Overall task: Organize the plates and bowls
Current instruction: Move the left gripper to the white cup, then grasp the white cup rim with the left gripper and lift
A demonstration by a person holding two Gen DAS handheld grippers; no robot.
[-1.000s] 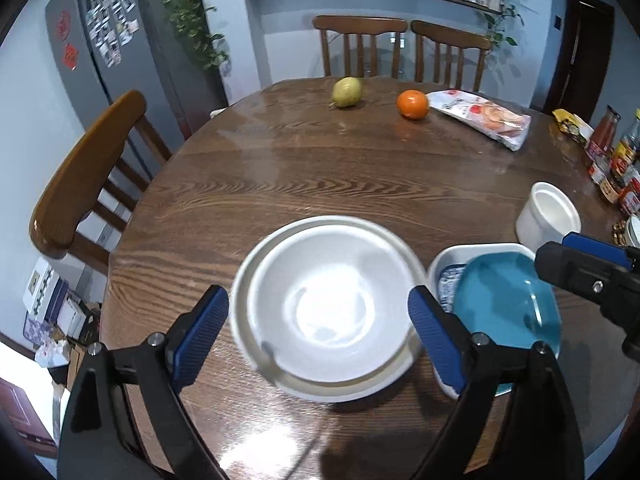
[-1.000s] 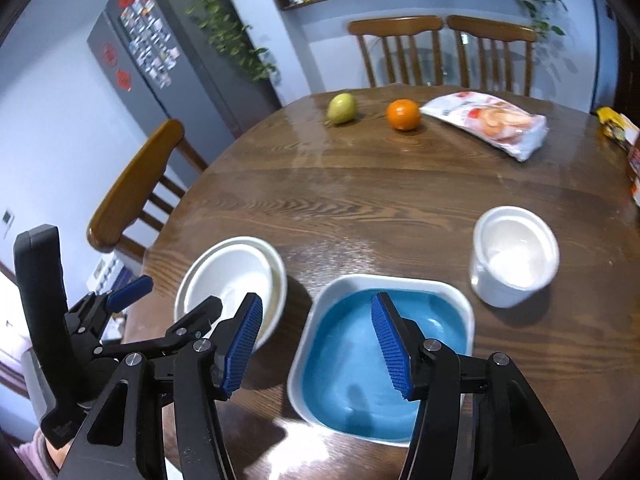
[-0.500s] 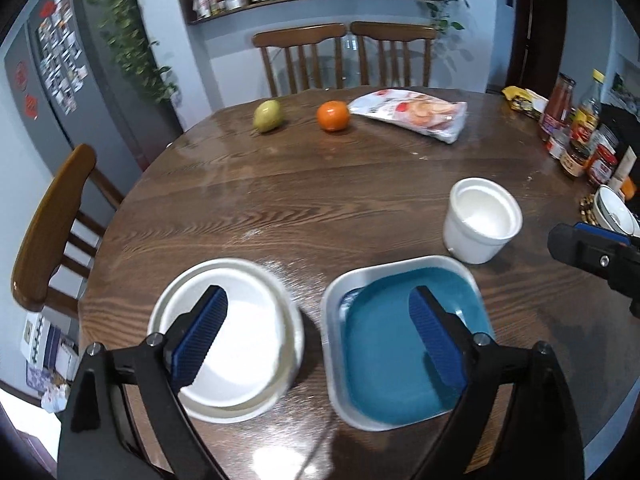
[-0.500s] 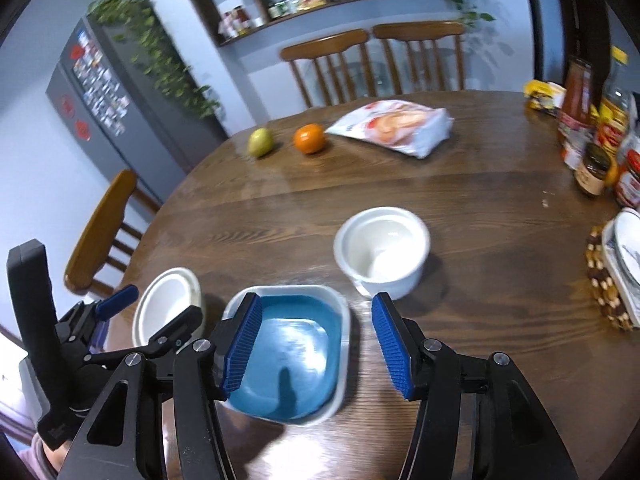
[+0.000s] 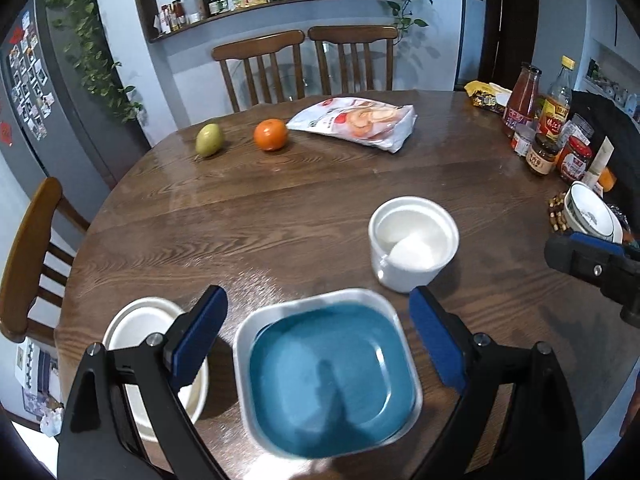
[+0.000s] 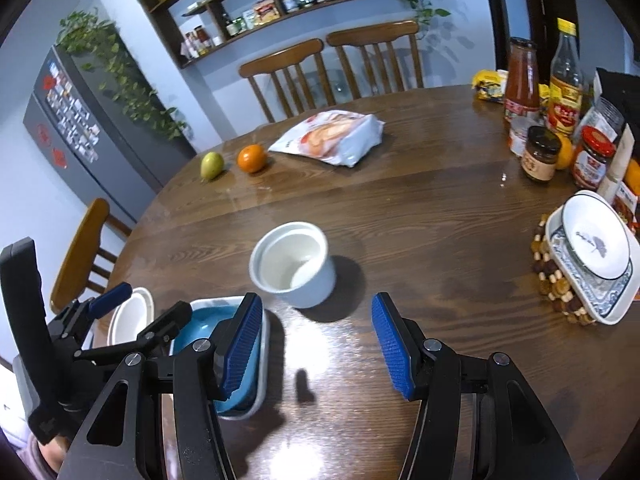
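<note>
We have both tools over the near edge of the round wooden table [image 5: 320, 208], and neither holds anything. Our left gripper [image 5: 318, 340] stands with its jaws spread wide and empty, and the blue square plate [image 5: 328, 368] lies on the table directly under the gap between them, its sides roughly square to the pads. Just to the left of that plate, partly behind our left pad, sits the white round bowl [image 5: 132, 328]. Our right gripper [image 6: 318, 344] is also released, its blue pads parted with nothing between them, and the white cup-shaped bowl [image 6: 294, 264] sits on the table just beyond the fingertips, a little left of the centre of the gap. That is the relation we think matters: this deep bowl lies straight ahead of the right hand, while from the left wrist view it lies beyond the far right corner of the blue plate, so the right hand looks the nearer one to it. It is round, so it offers no long axis to line up with, only a rim to straddle. Far to the right, on a beaded mat [image 6: 548, 276], a patterned dish stack [image 6: 592, 252] already rests, which we take to be the likely gathering place.
</note>
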